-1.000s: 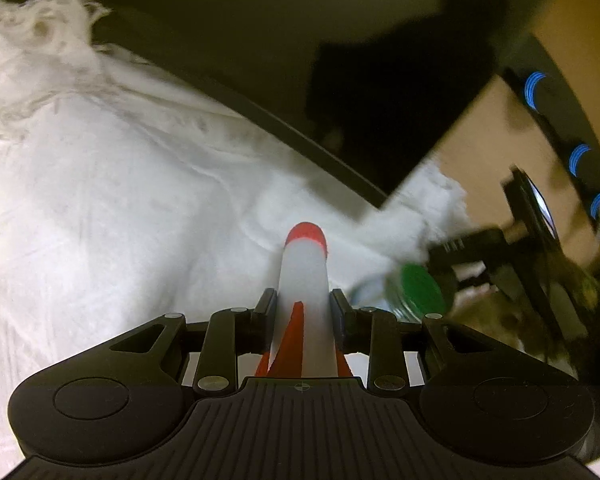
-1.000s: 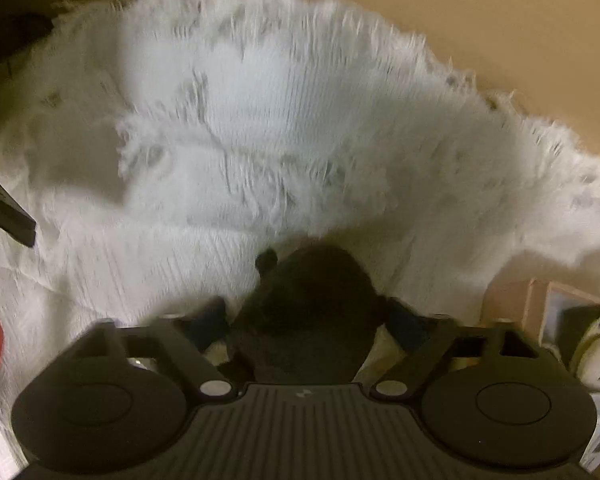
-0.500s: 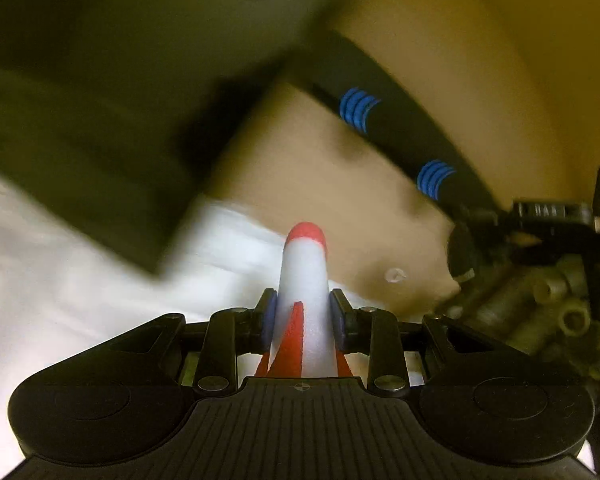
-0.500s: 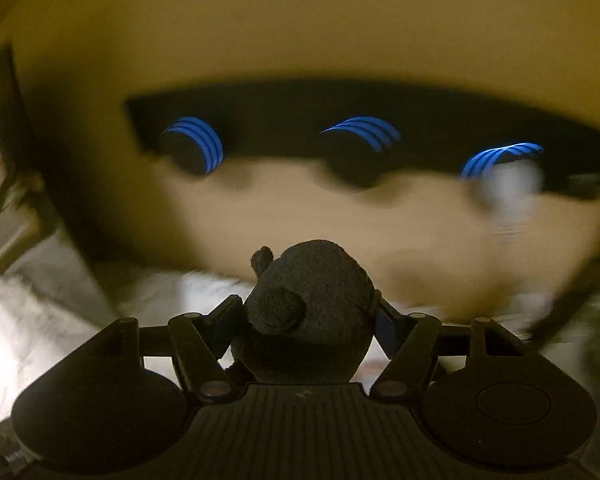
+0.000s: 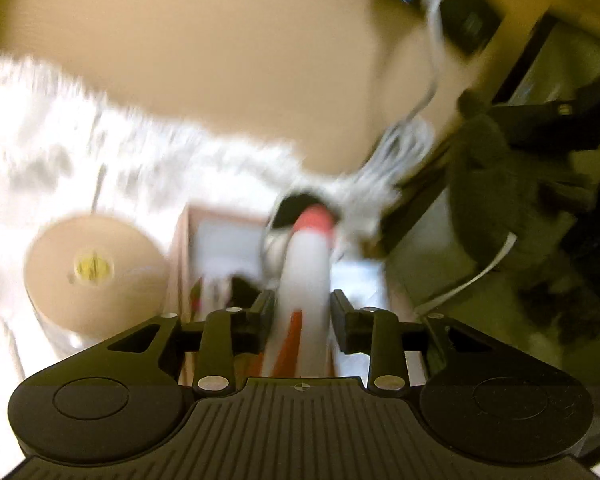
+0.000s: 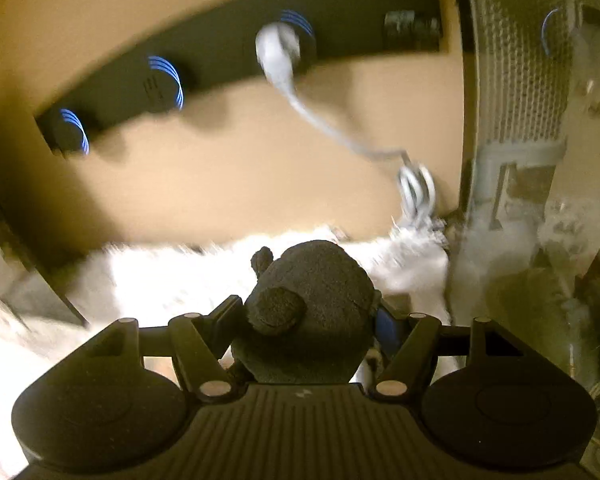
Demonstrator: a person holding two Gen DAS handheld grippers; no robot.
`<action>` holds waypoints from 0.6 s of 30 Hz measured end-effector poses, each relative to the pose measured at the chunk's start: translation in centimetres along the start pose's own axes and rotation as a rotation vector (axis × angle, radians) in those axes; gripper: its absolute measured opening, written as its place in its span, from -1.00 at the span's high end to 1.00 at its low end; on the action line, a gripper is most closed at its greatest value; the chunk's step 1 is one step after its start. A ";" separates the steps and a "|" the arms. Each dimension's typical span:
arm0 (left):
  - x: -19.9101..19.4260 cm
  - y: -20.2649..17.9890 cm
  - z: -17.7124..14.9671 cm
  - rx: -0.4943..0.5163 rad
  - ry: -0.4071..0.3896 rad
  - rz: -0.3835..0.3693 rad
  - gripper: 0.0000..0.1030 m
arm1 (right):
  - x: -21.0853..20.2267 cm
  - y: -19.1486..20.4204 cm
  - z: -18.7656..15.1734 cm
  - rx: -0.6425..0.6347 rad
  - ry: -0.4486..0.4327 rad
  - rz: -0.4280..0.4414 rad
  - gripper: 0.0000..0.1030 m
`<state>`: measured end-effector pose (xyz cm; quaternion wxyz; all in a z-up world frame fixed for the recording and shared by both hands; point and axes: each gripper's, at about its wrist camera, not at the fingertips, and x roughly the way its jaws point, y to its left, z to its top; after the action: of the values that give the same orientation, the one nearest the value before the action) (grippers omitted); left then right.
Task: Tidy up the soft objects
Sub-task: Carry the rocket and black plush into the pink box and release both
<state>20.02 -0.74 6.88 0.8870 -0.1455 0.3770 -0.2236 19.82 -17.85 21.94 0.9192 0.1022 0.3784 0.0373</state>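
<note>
Fingers of the left gripper (image 5: 303, 312) stand either side of a white foam rocket (image 5: 306, 276) with a red tip and red fins; the jaws are opening, and in the left wrist view a thin gap shows between each pad and the rocket's body, so the pads no longer press on it, though motion blur makes the gap hard to judge. Below and beyond the rocket lie a pinkish open box (image 5: 216, 248) and a brown paper roll (image 5: 96, 276) on a white fringed cloth (image 5: 60, 152). The right gripper (image 6: 306, 328) is about half open and clamped on a dark plush toy (image 6: 312, 312), whose round ear faces the camera and whose body fills the space between the fingers. Behind it the same white cloth (image 6: 160, 280) spreads across a tan surface, and a white cable (image 6: 324, 120) runs from a dark strip with blue-lit sockets (image 6: 164, 80).
</note>
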 end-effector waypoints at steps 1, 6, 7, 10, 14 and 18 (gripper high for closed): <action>0.5 -0.1 -0.2 0.009 0.036 0.013 0.29 | 0.6 -0.1 -0.2 -0.026 0.002 -0.009 -0.34; -0.1 -1.0 -1.3 0.079 0.052 0.034 0.24 | 2.3 -0.6 -1.0 -0.032 0.037 0.042 -0.34; -0.8 -1.2 -1.3 0.077 0.041 0.025 0.24 | 2.3 -0.9 -1.5 -0.017 0.045 0.051 -0.34; -3.3 -1.1 -0.6 0.080 0.006 0.006 0.23 | 2.8 -0.8 -2.2 -0.003 0.054 0.058 -0.34; -5.3 -1.0 -0.3 0.085 -0.024 -0.003 0.23 | 3.2 0.0 -2.7 -0.031 0.050 0.060 -0.34; -4.6 -0.4 -0.6 0.057 0.011 0.017 0.27 | 5.6 0.1 -2.8 -0.011 0.104 0.090 -0.34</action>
<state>16.59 1.19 9.41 0.8906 -0.1157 0.3765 -0.2274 21.82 -16.44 16.17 0.8962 0.1118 0.4205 0.0861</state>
